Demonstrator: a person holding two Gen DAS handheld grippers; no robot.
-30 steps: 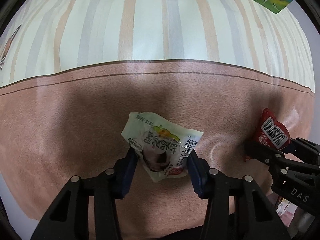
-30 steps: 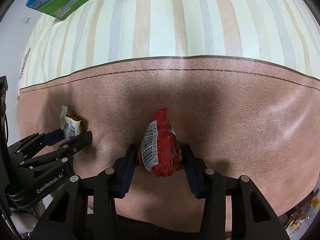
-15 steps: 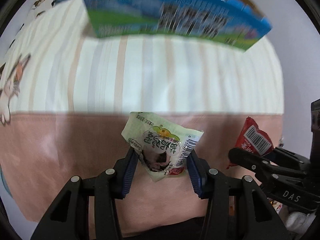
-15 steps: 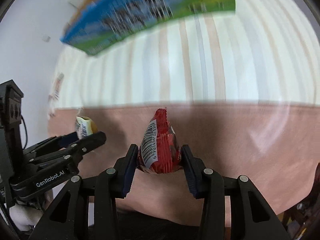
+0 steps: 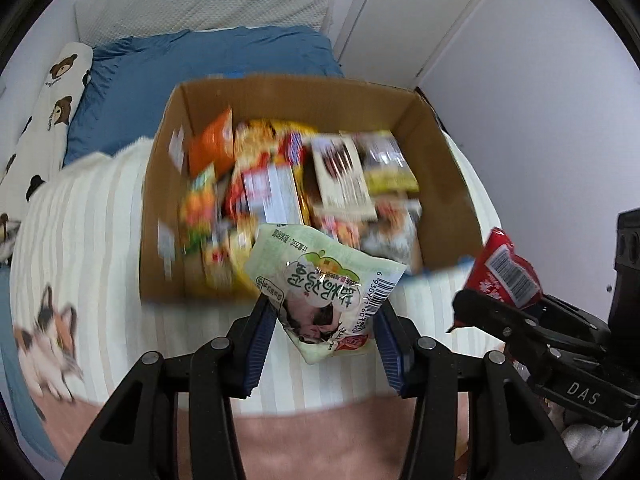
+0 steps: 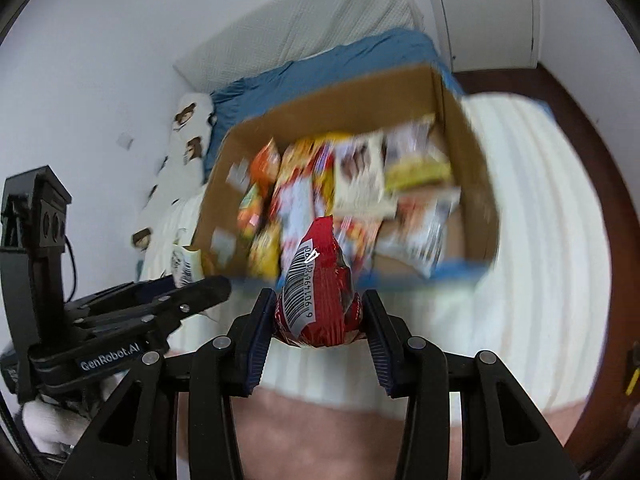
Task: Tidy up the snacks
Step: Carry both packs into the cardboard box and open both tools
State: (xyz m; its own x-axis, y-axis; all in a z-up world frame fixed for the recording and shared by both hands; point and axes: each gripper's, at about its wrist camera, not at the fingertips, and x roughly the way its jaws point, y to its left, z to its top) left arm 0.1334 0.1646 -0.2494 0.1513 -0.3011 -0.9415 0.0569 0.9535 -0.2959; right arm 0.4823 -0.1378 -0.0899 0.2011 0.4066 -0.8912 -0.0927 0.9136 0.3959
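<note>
Since the earlier frame: you have lifted both snack packets off the pink band of the bedspread; a cardboard box (image 5: 434,148) full of snacks, then out of sight, now fills the middle of both views.
Bed, far left: a cat print (image 5: 48,344) on the striped cream bedspread (image 5: 84,232), a bear-print pillow (image 5: 52,92) along the wall, blue bedding (image 5: 224,56) behind the box.
Your left gripper (image 5: 322,330): clamped on a pale green snack packet (image 5: 324,292), blue pads pressing its two sides, barcode edge to the right; it hangs in front of the box's near wall.
Cardboard box: open-topped, standing on the bed, packed with orange, yellow, red and white packets (image 5: 280,184); they are blurred, so their labels cannot be read.
Your right gripper (image 6: 318,320): closed on a red snack packet (image 6: 316,288), barcode facing the camera, its top overlapping the box's near edge in that view.
Cross view: each gripper shows at the edge of the other's camera, side by side and apart.
Far right: a white door (image 5: 420,12) and wall.
</note>
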